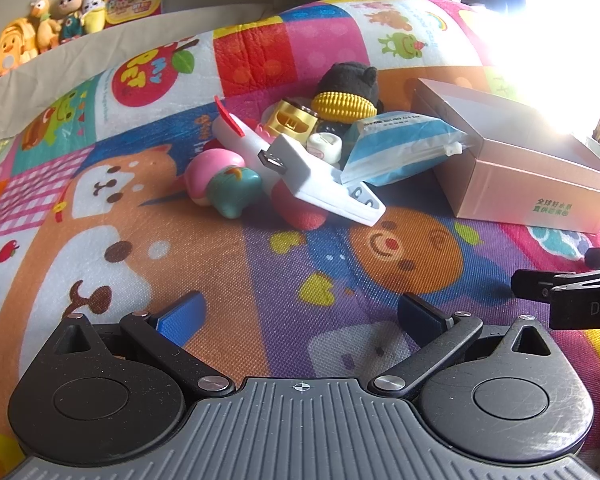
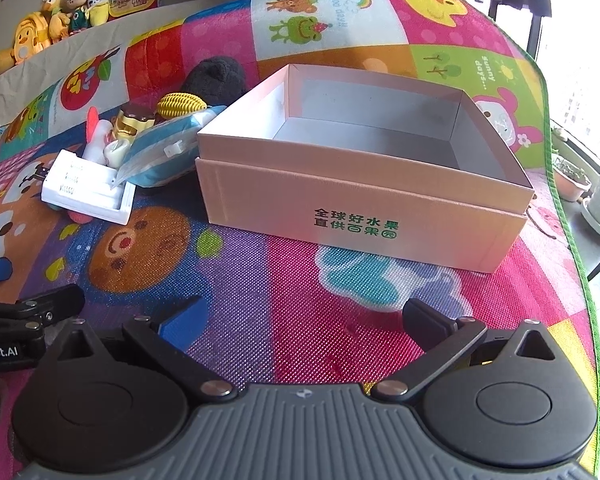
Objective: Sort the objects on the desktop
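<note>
A heap of small objects lies on the colourful mat: a white battery charger [image 1: 320, 176] [image 2: 88, 188], a blue-striped pouch [image 1: 400, 148] [image 2: 168, 148], a pink and green toy [image 1: 224, 180], a gold jar [image 1: 292, 120] [image 2: 134, 122], a yellow ridged ring [image 1: 344, 105] [image 2: 180, 104] and a black plush [image 1: 350, 76] [image 2: 216, 76]. An empty pink cardboard box [image 1: 540, 184] [image 2: 360, 200] stands right of the heap. My left gripper [image 1: 300, 316] is open, low over the mat in front of the heap. My right gripper [image 2: 304, 320] is open in front of the box, holding nothing.
Plush toys [image 1: 40, 32] [image 2: 52, 12] line a ledge at the back left. The mat's green-trimmed right edge [image 2: 568, 208] drops off toward potted plants [image 2: 572, 176] by a window. The other gripper's black arm [image 1: 568, 288] [image 2: 24, 312] shows at each view's side.
</note>
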A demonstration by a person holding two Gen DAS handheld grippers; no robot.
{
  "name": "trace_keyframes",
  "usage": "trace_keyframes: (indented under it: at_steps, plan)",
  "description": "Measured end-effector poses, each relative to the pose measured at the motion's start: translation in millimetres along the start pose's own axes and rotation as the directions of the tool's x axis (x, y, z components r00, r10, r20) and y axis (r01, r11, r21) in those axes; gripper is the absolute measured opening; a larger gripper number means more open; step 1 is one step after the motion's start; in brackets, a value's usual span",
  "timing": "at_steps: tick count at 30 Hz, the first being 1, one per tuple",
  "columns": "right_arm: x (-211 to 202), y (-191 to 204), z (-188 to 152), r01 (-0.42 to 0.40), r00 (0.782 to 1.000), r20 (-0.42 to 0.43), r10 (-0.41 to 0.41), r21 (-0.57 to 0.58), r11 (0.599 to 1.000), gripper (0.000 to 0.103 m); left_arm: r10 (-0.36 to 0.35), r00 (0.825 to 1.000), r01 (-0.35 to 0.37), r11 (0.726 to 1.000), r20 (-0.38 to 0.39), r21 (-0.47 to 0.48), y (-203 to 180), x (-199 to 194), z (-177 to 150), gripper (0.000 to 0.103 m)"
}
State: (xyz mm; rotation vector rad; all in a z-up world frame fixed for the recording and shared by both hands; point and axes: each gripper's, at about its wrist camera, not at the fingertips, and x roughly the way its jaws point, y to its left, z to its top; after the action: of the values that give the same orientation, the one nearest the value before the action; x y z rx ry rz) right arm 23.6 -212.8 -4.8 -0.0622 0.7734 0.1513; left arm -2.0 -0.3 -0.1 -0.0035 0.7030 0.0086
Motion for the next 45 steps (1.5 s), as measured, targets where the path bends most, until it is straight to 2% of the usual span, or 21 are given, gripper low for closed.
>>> trace_keyframes:
  at_steps: [3, 7, 13, 16, 19, 20, 22, 24, 27, 28, 29, 30, 31, 32, 33, 35, 36, 38, 40, 43, 45]
  plan:
    - [0, -2, 0, -0.016, 1.000, 0.001, 0.016, 0.002, 1.000, 0.103, -0.001, 1.000, 0.001, 1.000, 0.000, -0.001, 0, 0, 0, 0.103]
    - [2, -3, -6, -0.020, 0.998, 0.059, 0.020, -0.004, 1.000, 0.103, -0.001, 1.000, 0.001, 1.000, -0.002, 0.001, 0, 0, 0, 0.103]
    - [3, -2, 0, -0.015, 1.000, 0.022, 0.016, -0.025, 1.000, 0.103, -0.008, 1.000, 0.008, 1.000, -0.019, 0.015, 0, 0, 4, 0.103]
    - [4, -1, 4, -0.016, 1.000, -0.006, 0.015, -0.025, 1.000, 0.103, -0.060, 0.998, 0.058, 0.997, 0.024, 0.056, -2, -1, 15, 0.103]
    - [4, -2, 5, -0.021, 1.000, -0.013, 0.020, -0.036, 0.999, 0.103, -0.044, 0.993, 0.023, 0.983, 0.111, 0.184, -13, 0, 30, 0.103]
    - [4, -1, 5, -0.022, 1.000, -0.014, 0.021, -0.044, 0.999, 0.103, -0.022, 0.991, -0.009, 0.974, 0.134, 0.227, -15, 3, 34, 0.103]
    - [3, 2, 9, -0.021, 1.000, -0.016, 0.020, -0.076, 0.997, 0.103, 0.070, 0.981, -0.117, 0.957, 0.182, 0.264, -12, 11, 40, 0.103]
    - [-7, 8, 14, -0.056, 0.998, 0.022, 0.059, -0.146, 0.988, 0.103, 0.147, 0.965, -0.197, 0.954, 0.217, 0.226, 5, 14, 44, 0.103]
    - [-45, 28, 28, -0.033, 0.969, 0.224, 0.100, -0.282, 0.959, 0.103, 0.263, 0.944, -0.280, 0.958, 0.197, 0.064, 43, 17, 50, 0.103]
    - [-55, 36, 36, -0.024, 0.954, 0.274, 0.119, -0.328, 0.944, 0.103, 0.278, 0.943, -0.284, 0.959, 0.183, 0.004, 56, 17, 50, 0.103]
    - [-60, 44, 44, -0.021, 0.942, 0.306, 0.135, -0.351, 0.936, 0.103, 0.268, 0.948, -0.262, 0.963, 0.173, -0.055, 68, 15, 49, 0.103]
    - [-62, 53, 59, -0.033, 0.936, 0.314, 0.157, -0.366, 0.930, 0.098, 0.231, 0.959, -0.214, 0.970, 0.164, -0.113, 80, 12, 46, 0.103]
    - [-57, 61, 74, -0.059, 0.939, 0.295, 0.177, -0.370, 0.927, 0.092, 0.182, 0.971, -0.157, 0.975, 0.158, -0.156, 87, 8, 44, 0.103]
    - [-48, 69, 89, -0.087, 0.947, 0.258, 0.191, -0.368, 0.926, 0.079, 0.127, 0.979, -0.097, 0.978, 0.157, -0.186, 92, 6, 40, 0.103]
    - [-36, 76, 104, -0.111, 0.957, 0.212, 0.198, -0.363, 0.925, 0.064, 0.082, 0.983, -0.049, 0.979, 0.164, -0.197, 95, 3, 37, 0.103]
    - [-4, 90, 133, -0.128, 0.976, 0.124, 0.181, -0.347, 0.929, 0.045, 0.018, 0.982, 0.016, 0.984, 0.186, -0.179, 90, -2, 26, 0.103]
    - [12, 95, 147, -0.119, 0.984, 0.087, 0.156, -0.333, 0.935, 0.041, 0.004, 0.982, 0.027, 0.986, 0.190, -0.162, 87, -2, 23, 0.103]
    - [46, 99, 169, -0.092, 0.994, 0.023, 0.103, -0.291, 0.952, 0.041, -0.025, 0.984, 0.051, 0.989, 0.177, -0.142, 81, 2, 21, 0.103]
    - [75, 98, 184, -0.070, 0.997, -0.039, 0.062, -0.243, 0.968, 0.039, -0.044, 0.981, 0.073, 0.985, 0.187, -0.154, 83, 2, 20, 0.103]
    - [99, 98, 190, -0.079, 0.992, -0.110, 0.056, -0.221, 0.972, 0.039, -0.062, 0.981, 0.098, 0.976, 0.185, -0.192, 90, 4, 19, 0.103]
    - [109, 101, 187, -0.124, 0.980, -0.180, 0.083, -0.229, 0.966, 0.039, -0.068, 0.981, 0.108, 0.969, 0.182, -0.223, 96, 5, 19, 0.103]
